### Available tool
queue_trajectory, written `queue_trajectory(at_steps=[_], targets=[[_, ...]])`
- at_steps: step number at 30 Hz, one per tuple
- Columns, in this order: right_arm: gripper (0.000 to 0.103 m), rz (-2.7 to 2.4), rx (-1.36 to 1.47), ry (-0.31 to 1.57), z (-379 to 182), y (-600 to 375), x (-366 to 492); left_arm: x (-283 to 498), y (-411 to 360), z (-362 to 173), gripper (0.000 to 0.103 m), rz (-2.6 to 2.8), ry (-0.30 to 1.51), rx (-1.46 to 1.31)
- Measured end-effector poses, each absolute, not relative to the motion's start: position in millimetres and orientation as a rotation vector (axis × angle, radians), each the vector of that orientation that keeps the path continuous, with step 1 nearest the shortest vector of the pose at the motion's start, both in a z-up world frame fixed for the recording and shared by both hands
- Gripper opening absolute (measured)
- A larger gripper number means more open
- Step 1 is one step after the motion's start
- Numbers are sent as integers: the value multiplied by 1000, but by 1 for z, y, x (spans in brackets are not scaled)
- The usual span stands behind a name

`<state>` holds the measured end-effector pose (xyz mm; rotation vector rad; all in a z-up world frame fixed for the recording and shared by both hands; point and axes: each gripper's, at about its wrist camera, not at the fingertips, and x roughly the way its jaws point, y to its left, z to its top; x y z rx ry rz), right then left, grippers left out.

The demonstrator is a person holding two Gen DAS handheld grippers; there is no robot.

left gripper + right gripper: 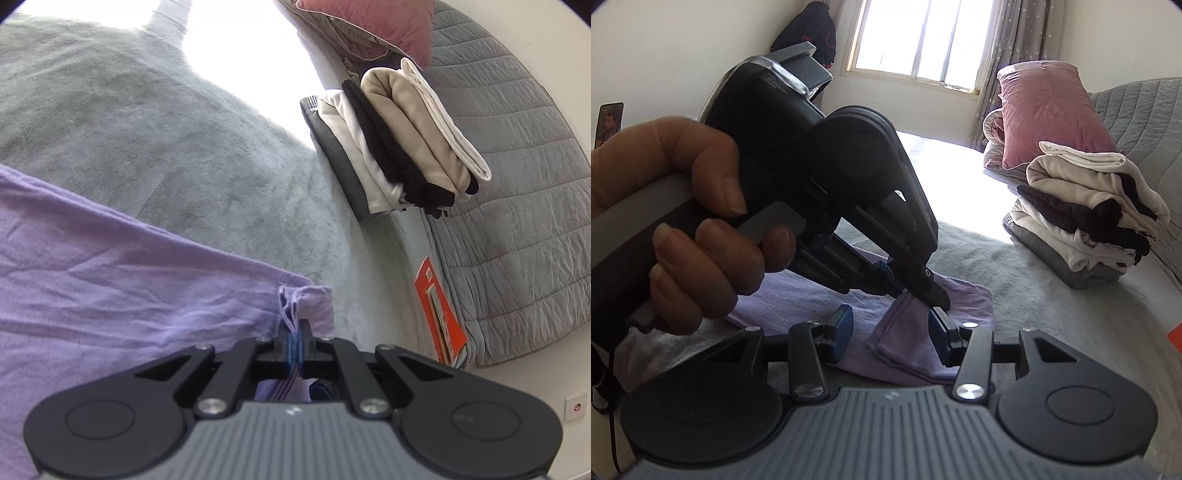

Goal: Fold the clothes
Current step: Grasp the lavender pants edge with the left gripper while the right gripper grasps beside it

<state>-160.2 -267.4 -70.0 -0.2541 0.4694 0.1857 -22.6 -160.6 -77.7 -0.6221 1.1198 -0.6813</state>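
Hand [690,229], one, at the left of the right wrist view: fingers wrapped around the handle of the left gripper [923,293], squeezing its trigger, which is likely why those tongs are pressed together.

Left gripper, one: its jaws are clamped on a bunched corner of the purple garment [122,284], several layers of hem pinched between the blue pads. The hold looks meant to keep the folded edges stacked while the other tool lets go or re-grips.

Purple garment, one: the piece being folded. It lies spread on the grey blanket [155,140] covering the bed, with the nearest corner lifted and doubled over.

Right gripper [890,338], one: tongs apart, pads clear of the cloth, with a fold of the purple garment lying between and just below them. No grip here; it appears ready to take a new edge.

Stack of folded clothes [1086,218], one pile: white, beige, black and grey layers, about six visible, the exact count uncertain. It is set well apart at the bed's far right, probably to keep finished items away from the working area.

Pink pillow [1045,110], one: behind the pile, near the window.

Orange packet [439,310], one: wedged beside the quilted grey headboard [517,221].
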Motion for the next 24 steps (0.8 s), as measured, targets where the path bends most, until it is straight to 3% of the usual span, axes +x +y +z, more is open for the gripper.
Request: queue_trajectory(at_steps=[1,3,5,8,24], targets=[[49,170,-264,478,-72,-266,-158,-23,-161,-77,3,-678,1120,-619],[39,146,-275,499,-75,-265,-155,-23,-160,-74,3,-671,1121,-612],[13,129,-277,509,-75,-266,-153,-22,-161,-73,3,-663,1121,-606],[4,108,-253,514,-72,-272,-153,-21,-160,-71,3,-651,1115,-586],[3,285,90,548,-49,-252,-135,-9,-95,-38,2,-586,1017,-434]])
